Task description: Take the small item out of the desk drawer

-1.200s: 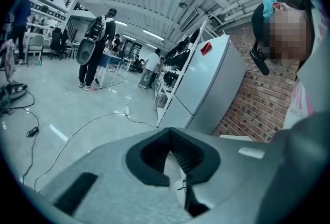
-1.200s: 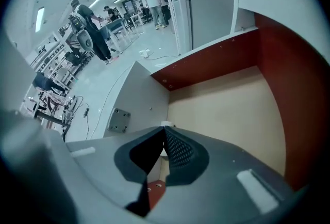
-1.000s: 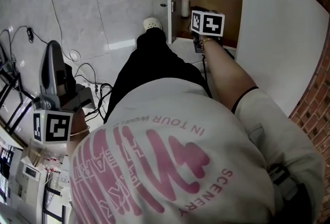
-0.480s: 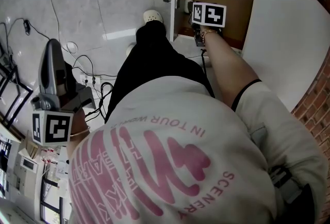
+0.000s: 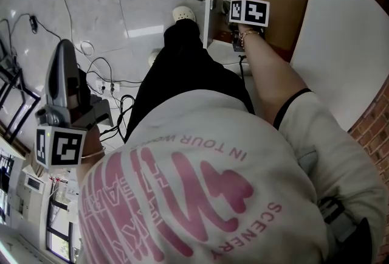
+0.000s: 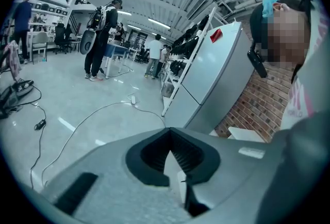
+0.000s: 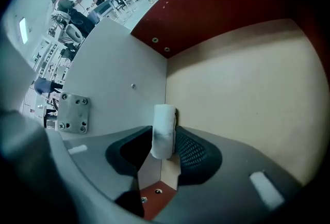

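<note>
The step in hand is the reach for the grasp: the person bends over and the right hand-held gripper [image 7: 167, 146] is inside the open compartment [image 7: 247, 89] under the white surface [image 5: 346, 44], at the top of the head view. In the right gripper view its jaws stand wide apart, and they have just been opening. The small item [image 7: 164, 130], a short white cylinder with a dark smudge on its side, is between them. It is in the corner where the white side wall [image 7: 118, 73] meets the pale brown panel, a little to the right of a metal hinge plate [image 7: 73, 113]. I see a gap between the item and the left pad. On the right side the item is very near the ribbed pad, and I cannot tell if it touches it. So the item is framed but, in my judgement, not yet gripped. The left hand-held gripper [image 6: 170, 138] is at the lower left of the head view, well apart from the compartment. Its jaws look closed together with nothing in them, and it looks out over the room floor. The next move, I think, calls for closing the right jaws evenly on the cylinder, with care that it does not tip or roll into the corner, and then for drawing it straight out past the side wall.
</note>
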A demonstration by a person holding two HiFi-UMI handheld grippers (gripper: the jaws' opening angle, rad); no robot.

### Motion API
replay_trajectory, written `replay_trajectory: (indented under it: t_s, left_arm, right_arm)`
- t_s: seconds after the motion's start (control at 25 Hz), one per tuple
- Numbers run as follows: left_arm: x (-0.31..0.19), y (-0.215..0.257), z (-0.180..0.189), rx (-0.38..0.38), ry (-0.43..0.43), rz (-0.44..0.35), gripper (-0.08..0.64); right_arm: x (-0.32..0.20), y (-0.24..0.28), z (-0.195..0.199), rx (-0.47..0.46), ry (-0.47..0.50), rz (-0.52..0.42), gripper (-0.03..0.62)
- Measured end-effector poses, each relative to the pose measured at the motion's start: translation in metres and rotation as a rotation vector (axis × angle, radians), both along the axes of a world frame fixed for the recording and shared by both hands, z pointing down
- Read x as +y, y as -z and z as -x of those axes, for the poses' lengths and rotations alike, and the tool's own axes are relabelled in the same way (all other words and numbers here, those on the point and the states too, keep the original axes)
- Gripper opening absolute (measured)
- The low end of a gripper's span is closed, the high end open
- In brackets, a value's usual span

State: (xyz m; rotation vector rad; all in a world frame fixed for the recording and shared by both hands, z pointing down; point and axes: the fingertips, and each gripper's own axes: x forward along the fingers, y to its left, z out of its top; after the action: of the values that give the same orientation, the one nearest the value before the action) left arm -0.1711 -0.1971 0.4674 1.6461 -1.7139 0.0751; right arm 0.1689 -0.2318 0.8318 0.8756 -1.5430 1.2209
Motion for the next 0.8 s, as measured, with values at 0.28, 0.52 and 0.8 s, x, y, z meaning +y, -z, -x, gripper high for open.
replay_trajectory:
  t_s: [0.28,0.52,0.8]
  left_arm:
    - [-0.011,-0.002,-0.009,0.003,-0.025,0.015,0.005]
    - [-0.016,0.0,-0.013,-0.017,-0.042,0.029,0.003]
    - [-0.019,0.0,-0.009,-0.036,-0.041,0.032,0.005]
  right_arm:
    - [0.0,-0.006,0.001,-0.02,-0.008,0.031,0.175]
    - [-0.001,-0.014,0.003,-0.032,-0.016,0.047,0.155]
    - [0.002,-0.017,0.004,-0.061,-0.017,0.047,0.146]
